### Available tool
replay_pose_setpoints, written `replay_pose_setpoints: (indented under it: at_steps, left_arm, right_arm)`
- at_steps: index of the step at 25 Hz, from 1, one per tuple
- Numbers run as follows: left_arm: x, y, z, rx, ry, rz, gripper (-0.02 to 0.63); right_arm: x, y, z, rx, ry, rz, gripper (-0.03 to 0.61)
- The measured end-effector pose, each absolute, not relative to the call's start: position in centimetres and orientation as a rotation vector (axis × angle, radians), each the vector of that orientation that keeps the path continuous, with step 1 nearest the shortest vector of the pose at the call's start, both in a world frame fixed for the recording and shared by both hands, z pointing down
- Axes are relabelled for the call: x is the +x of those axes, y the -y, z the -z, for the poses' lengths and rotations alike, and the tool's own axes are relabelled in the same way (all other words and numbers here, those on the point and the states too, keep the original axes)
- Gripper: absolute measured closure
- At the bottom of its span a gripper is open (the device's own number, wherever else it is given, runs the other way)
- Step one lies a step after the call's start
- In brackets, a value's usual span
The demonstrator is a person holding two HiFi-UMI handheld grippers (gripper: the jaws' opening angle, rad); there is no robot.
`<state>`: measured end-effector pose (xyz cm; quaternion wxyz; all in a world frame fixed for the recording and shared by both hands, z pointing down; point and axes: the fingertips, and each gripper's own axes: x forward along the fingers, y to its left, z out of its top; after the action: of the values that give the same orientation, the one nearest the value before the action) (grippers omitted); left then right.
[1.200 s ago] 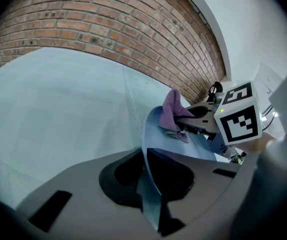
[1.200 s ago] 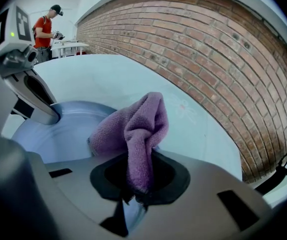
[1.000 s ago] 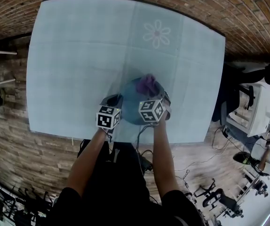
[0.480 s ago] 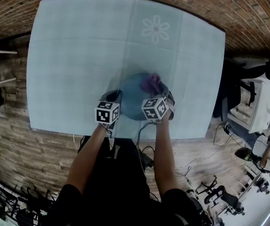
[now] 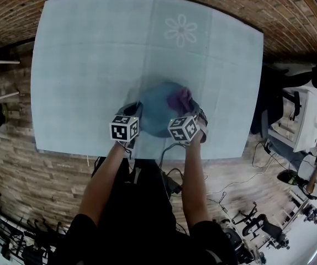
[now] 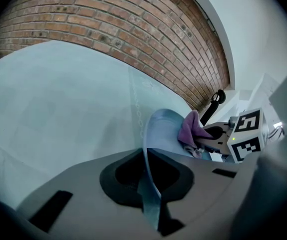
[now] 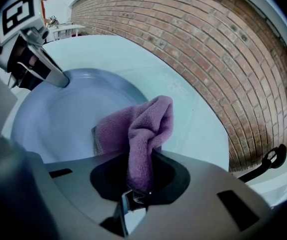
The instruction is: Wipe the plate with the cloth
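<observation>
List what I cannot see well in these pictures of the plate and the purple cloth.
- Head view: the marker cubes hide where the plate is gripped.
- Right gripper view: the cloth covers part of the plate; the right tool cuts off its near rim.
- Left gripper view: the left tool holds the plate nearly edge-on, so little of its face shows.
</observation>
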<state>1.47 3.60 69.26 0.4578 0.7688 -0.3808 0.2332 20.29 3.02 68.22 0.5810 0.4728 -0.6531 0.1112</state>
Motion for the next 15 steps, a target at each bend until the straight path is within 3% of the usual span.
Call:
replay_pose_setpoints:
  at_steps: [15]
  left_arm:
    - [1.4, -3.6, -69.4, 1.890, 0.935, -0.570, 0.568]
  right_arm:
    - [20.0, -8.2, -68.7, 0.947, 1.470, -0.284, 0.506]
